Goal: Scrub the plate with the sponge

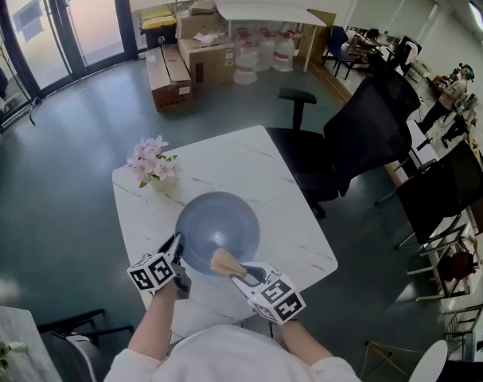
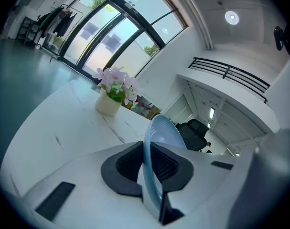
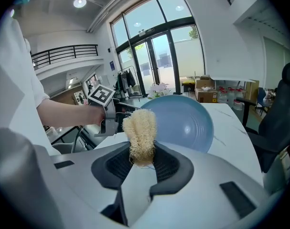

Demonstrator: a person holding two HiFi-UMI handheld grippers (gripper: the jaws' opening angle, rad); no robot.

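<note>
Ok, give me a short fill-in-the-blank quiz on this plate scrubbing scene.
The blue plate is gripped at its rim by the ____ hand-held gripper.
The right hand-held gripper is shut on the ____.
The flowers on the table are ____.
Missing: left; sponge; pink.

The left gripper (image 1: 176,247) grips the blue plate (image 1: 217,225) by its rim. Just right of it, the right gripper (image 1: 239,274) holds the sponge (image 1: 223,263) over the plate's near edge.

head view: steeply down | gripper views: close, seemingly level | shared: plate (image 1: 217,228)
</note>
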